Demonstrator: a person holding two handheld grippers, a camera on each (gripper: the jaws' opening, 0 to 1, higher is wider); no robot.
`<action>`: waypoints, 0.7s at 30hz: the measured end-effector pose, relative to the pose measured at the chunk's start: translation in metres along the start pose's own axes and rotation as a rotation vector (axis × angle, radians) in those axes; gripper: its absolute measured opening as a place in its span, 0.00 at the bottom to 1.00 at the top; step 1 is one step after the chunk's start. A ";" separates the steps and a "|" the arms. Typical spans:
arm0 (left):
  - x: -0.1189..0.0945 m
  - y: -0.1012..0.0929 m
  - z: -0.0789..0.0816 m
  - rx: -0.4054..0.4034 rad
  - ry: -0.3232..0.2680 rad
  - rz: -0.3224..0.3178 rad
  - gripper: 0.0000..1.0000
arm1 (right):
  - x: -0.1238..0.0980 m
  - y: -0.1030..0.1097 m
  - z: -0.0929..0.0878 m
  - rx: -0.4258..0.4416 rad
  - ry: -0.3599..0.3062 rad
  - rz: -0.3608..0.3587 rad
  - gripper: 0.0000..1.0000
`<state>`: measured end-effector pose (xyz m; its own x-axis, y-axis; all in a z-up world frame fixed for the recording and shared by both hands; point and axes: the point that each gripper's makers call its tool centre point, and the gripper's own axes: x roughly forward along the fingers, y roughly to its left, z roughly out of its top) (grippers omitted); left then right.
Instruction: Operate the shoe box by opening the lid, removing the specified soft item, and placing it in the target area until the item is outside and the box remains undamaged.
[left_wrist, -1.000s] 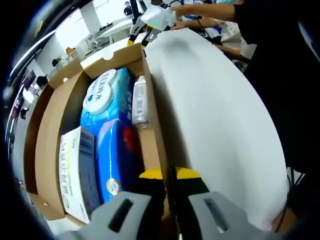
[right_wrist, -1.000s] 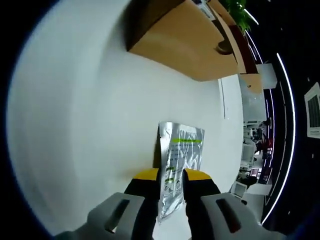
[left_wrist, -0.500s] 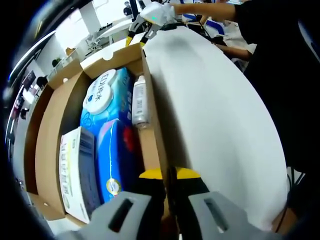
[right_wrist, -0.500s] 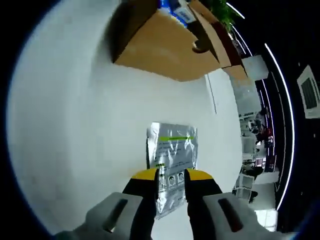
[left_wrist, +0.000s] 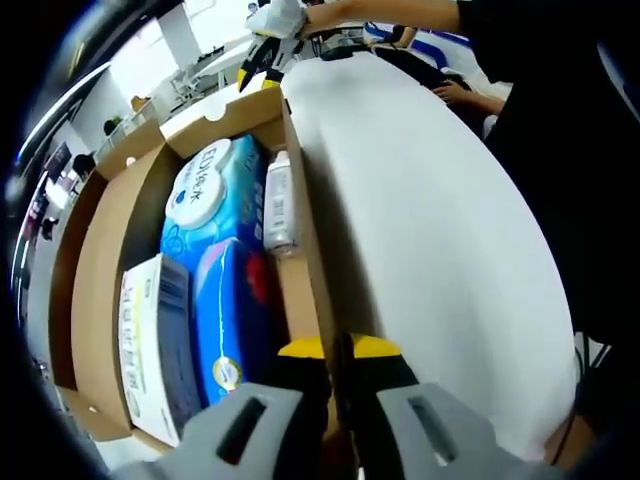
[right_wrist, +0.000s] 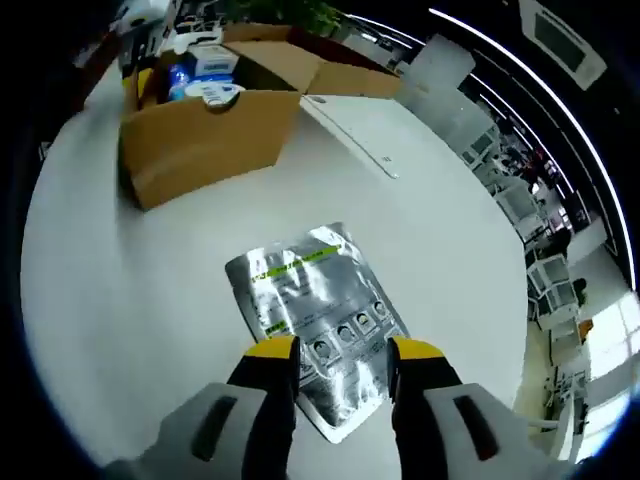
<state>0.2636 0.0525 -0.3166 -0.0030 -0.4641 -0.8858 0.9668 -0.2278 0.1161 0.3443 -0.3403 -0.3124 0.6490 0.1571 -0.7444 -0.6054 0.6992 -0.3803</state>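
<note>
Left gripper (left_wrist: 337, 350): jaws nearly together, clamping the thin cardboard side wall of the shoe box (left_wrist: 112, 220), at the wall's near end. Box sitting open on the white table (left_wrist: 430, 230), long axis running away from the camera.

Inside the box, 4 items, counting left to right: 1 white carton (left_wrist: 150, 340) w/ printed text by the near left wall; 1 blue wipes pack (left_wrist: 212, 200) w/ round white lid lying lengthwise toward the far end; 1 blue-and-red soft pack (left_wrist: 235, 310) nearer the camera; 1 small white bottle (left_wrist: 281, 200) lying along the right wall, cap pointing to the far end.

Right gripper (left_wrist: 258, 62) appearing at the top of left gripper view, past the box's far end, held in a person's hand.

Right gripper view: right gripper (right_wrist: 340, 352) w/ jaws spread apart, straddling the near corner of 1 silver foil pouch (right_wrist: 315, 320) w/ green stripe. Can't tell if pads are touching it. Pouch lying flat on the table (right_wrist: 120, 330), outside the box, well apart from it; long axis running diagonally from upper left to lower right of this view. Box (right_wrist: 205, 130) standing toward the table's far side, 1 flap (right_wrist: 345, 75) hanging open beyond it.
</note>
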 end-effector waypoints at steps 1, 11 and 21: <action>0.000 0.000 0.000 0.001 0.000 0.001 0.04 | 0.001 -0.002 0.001 0.034 -0.007 0.004 0.35; 0.000 0.000 0.000 -0.003 0.003 0.003 0.04 | 0.018 -0.005 -0.004 0.271 -0.003 0.063 0.41; 0.000 0.000 0.000 -0.005 0.002 0.001 0.04 | 0.027 -0.004 -0.010 0.330 -0.025 0.062 0.39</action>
<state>0.2638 0.0528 -0.3165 -0.0017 -0.4623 -0.8867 0.9679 -0.2236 0.1147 0.3603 -0.3457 -0.3365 0.6290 0.2207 -0.7454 -0.4648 0.8753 -0.1331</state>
